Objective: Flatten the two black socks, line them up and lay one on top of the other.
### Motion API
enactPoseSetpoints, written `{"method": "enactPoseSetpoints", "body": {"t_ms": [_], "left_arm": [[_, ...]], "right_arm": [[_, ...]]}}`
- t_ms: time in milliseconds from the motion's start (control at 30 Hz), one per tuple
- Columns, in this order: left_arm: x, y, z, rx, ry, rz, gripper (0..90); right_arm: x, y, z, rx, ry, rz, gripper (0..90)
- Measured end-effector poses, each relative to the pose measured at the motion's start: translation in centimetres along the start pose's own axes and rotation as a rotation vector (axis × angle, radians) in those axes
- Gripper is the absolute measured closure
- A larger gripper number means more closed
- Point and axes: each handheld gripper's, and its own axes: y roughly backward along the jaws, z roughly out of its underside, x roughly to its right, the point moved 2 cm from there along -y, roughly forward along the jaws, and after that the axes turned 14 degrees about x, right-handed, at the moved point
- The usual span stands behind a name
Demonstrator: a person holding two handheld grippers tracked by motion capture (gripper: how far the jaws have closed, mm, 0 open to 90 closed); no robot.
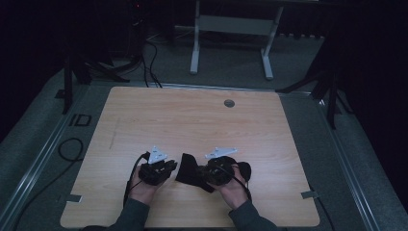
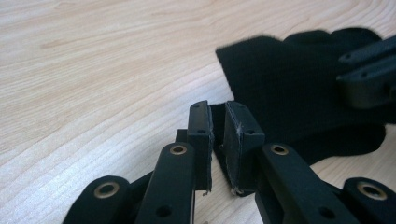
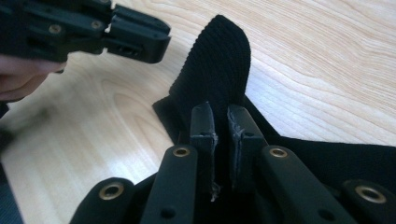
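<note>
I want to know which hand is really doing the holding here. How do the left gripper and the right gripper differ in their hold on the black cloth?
The left gripper pinches only a thin edge of the black cloth, while the right gripper is shut across a raised fold that stands above its jaws. In the high view the left gripper sits beside the cloth, the right one over it. Both are closed on the same cloth, low over the wooden table.

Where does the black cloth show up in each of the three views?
High view: black cloth lies low centre on the wooden table, between the two grippers.
Left gripper view: right of centre, an edge between the left gripper jaws.
Right gripper view: centre, a flap rising above the right gripper.
Shared landmark: the pale wood grain under the cloth.
</note>
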Motion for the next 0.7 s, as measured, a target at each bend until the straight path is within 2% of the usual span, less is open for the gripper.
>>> {"method": "enactPoseSetpoints", "body": {"t_ms": [133, 300, 533, 700], "left_arm": [[-0.3, 0.2, -0.1, 0.000, 0.007, -0.006, 81.3], [-0.3, 0.2, -0.1, -0.001, 0.015, 0.000, 82.2], [0.6, -0.3, 0.1, -0.031, -0.017, 0.038, 82.4], [1.6, -1.0, 0.6, -0.072, -0.064, 0.046, 82.3]], "right_arm": [[-0.3, 0.3, 0.1, 0.003, 0.021, -0.013, 81.2], [-0.2, 0.1, 0.3, -0.007, 0.011, -0.027, 80.5], [0.0, -1.5, 1.8, -0.057, 0.002, -0.023, 80.5], [0.0, -2.0, 2.4, -0.080, 0.002, -0.021, 80.0]]}}
